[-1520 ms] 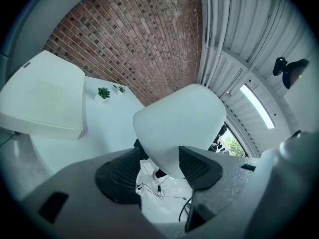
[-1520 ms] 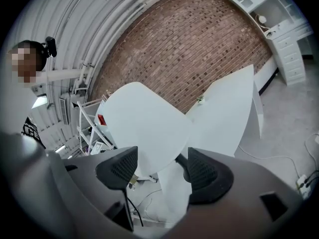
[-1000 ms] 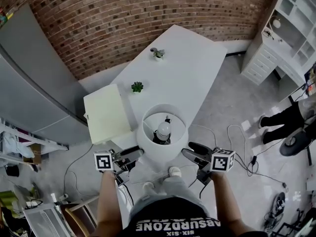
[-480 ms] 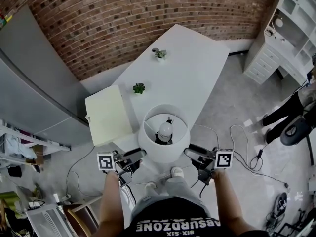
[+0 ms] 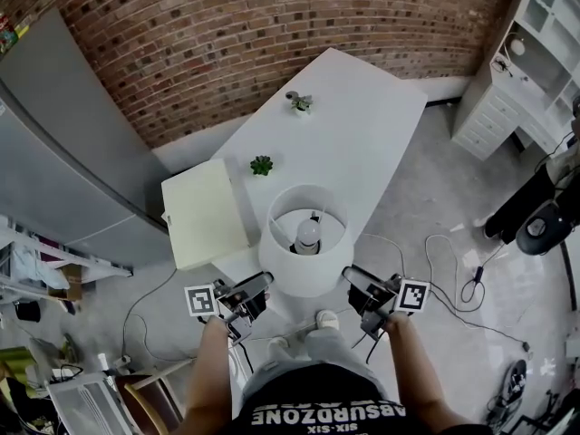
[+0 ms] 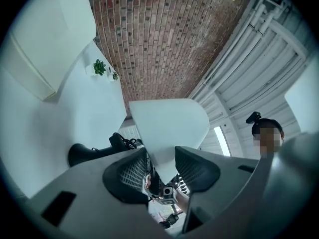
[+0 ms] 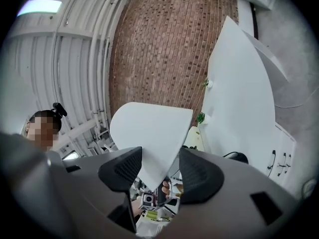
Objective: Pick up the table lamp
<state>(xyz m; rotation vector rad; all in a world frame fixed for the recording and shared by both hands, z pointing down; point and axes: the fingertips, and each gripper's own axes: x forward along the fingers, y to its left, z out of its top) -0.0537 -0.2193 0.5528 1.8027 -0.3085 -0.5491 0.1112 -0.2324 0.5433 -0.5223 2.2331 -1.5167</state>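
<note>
Table lamp (image 5: 309,254) at white table's (image 5: 362,134) near end, bulb (image 5: 309,233) inside its open shade (image 5: 292,277), left gripper (image 5: 261,285) and right gripper (image 5: 351,275) jaws just closing, clamped on shade's opposite sides, small potted plant (image 5: 262,165) farther along table

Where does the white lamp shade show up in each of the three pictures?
Head view: lamp shade in the middle, seen from above.
Left gripper view: lamp shade at centre, slightly low.
Right gripper view: lamp shade left of centre, low.
Shared landmark: brick wall, beyond it in all three.
</note>
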